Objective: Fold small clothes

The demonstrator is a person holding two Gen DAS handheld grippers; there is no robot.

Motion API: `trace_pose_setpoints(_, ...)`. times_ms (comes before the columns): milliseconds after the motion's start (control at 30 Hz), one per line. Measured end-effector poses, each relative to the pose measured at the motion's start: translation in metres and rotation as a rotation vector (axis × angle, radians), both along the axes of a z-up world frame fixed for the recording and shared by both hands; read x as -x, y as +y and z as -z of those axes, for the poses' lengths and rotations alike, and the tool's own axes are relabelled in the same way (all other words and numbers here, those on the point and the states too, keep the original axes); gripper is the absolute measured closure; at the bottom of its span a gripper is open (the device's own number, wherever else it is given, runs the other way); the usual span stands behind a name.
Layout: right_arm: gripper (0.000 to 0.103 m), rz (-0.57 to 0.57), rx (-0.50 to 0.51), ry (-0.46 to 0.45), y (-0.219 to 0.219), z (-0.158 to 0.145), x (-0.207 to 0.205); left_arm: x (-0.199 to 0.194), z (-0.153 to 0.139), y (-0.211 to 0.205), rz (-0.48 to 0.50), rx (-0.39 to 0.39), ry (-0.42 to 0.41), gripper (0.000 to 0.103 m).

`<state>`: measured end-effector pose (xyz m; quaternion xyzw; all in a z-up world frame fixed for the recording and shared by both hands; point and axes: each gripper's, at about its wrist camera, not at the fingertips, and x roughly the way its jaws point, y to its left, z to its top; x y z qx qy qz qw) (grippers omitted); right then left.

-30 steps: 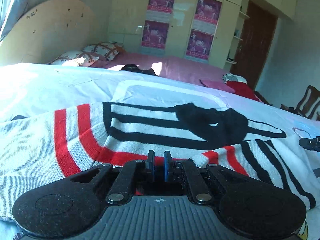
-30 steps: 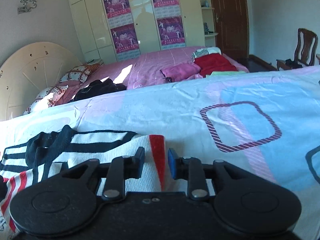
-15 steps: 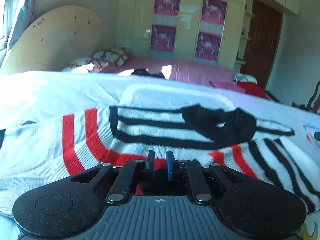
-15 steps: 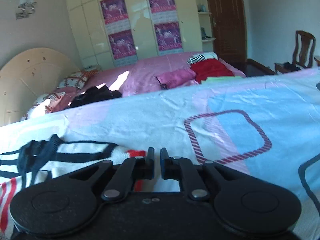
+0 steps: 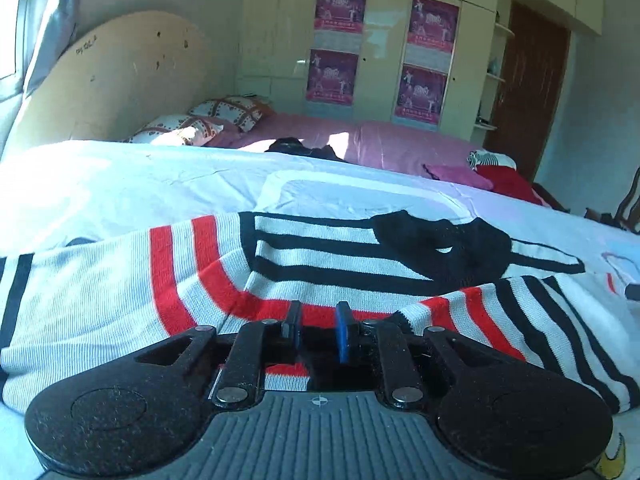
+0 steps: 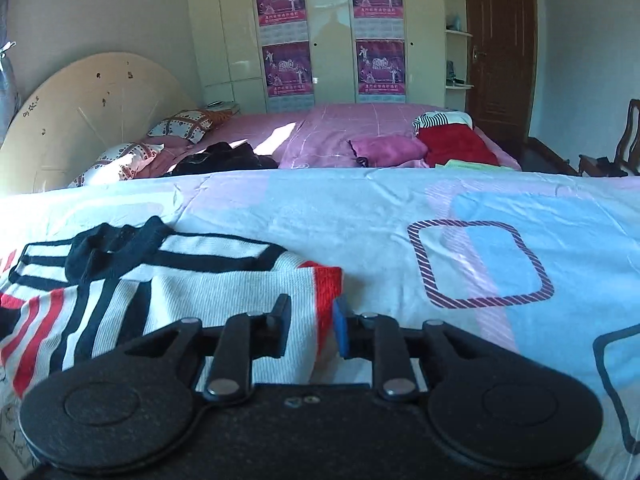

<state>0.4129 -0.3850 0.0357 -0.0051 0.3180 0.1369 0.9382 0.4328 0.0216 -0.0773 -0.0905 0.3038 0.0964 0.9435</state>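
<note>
Now, with both the left gripper and right gripper just opening, jaws slightly apart over the striped sweater at bottom centre, back away cleanly without snagging the knit.

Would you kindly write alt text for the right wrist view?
The right gripper has its fingers either side of a striped sweater's red-edged fold on a patterned bedsheet. A pink bed and a wardrobe stand behind.
</note>
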Motion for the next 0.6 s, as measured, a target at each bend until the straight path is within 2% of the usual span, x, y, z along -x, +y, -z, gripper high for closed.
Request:
trace_pose_setpoints(100,0.078,-0.026,-0.029,0.013,0.003,0.002,0.02,0.006,0.004,0.006,0.031,0.103,0.017,0.085)
trace_pose_setpoints(133,0.078,-0.03,-0.032,0.017,0.006,0.004,0.025,0.007,0.005,0.006,0.033,0.128,0.022,0.081)
trace_pose_setpoints(200,0.078,-0.044,-0.049,0.023,0.013,0.007,0.033,0.006,0.011,0.007,0.044,0.176,0.048,0.048)
trace_pose_setpoints(233,0.078,-0.051,-0.045,0.027,0.016,0.009,0.035,0.0,0.017,0.006,0.037,0.18,0.083,0.047)
trace_pose_setpoints(267,0.078,-0.05,-0.023,0.037,0.021,0.013,0.036,-0.001,0.02,0.005,0.037,0.16,0.084,0.047)
trace_pose_setpoints(333,0.078,-0.037,-0.008,0.038,0.025,0.016,0.036,-0.004,0.022,-0.005,0.031,0.042,0.104,0.065)
trace_pose_setpoints(367,0.078,-0.03,-0.01,0.043,0.025,0.016,0.036,-0.003,0.022,-0.008,0.029,0.02,0.103,0.068)
trace_pose_setpoints(467,0.078,-0.025,-0.004,0.049,0.026,0.015,0.034,0.0,0.024,-0.008,0.034,0.013,0.09,0.068)
trace_pose_setpoints(533,0.078,-0.02,0.006,0.055,0.027,0.013,0.035,0.006,0.018,0.005,0.011,0.11,0.068,0.068)
trace_pose_setpoints(600,0.077,-0.012,0.002,0.052,0.028,0.006,0.039,0.025,0.012,0.027,-0.037,0.227,-0.002,0.067)
